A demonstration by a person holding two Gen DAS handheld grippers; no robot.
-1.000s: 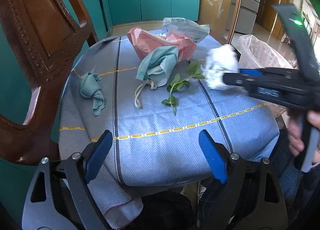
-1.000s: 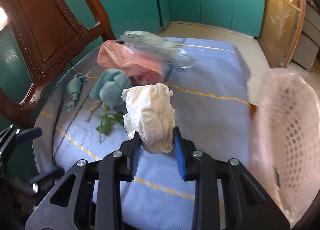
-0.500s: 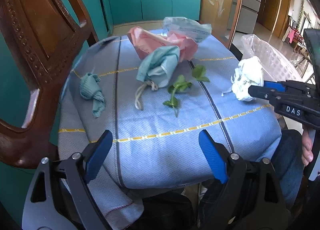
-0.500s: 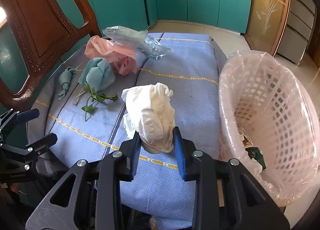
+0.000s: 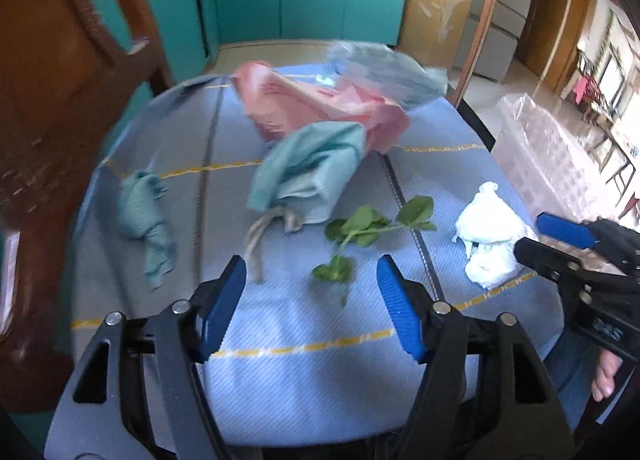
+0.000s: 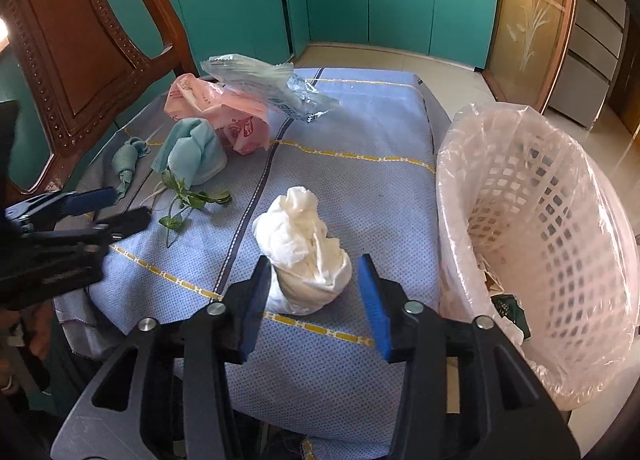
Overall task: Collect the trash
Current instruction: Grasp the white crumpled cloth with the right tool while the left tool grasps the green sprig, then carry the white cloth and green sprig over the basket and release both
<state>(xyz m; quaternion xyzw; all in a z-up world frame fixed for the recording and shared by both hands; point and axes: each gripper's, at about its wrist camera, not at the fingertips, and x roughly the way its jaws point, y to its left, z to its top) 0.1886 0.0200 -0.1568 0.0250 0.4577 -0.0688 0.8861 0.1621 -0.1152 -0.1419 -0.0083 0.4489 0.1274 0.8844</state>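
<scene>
Crumpled white tissue wad [image 6: 306, 252]: judged light, soft, easily crushed, not slippery; best pinched across its fat lower bulge. Sits on the blue tablecloth [image 6: 360, 188] just left of the lined waste basket [image 6: 536, 244], between the right gripper [image 6: 316, 300] pads, which are spreading, one pad brushing it, the other clear. Farther from the basket, a leafy sprig [image 5: 360, 232], limp and thin. Left gripper [image 5: 312, 296] beyond it, narrowing, nothing between.
</scene>
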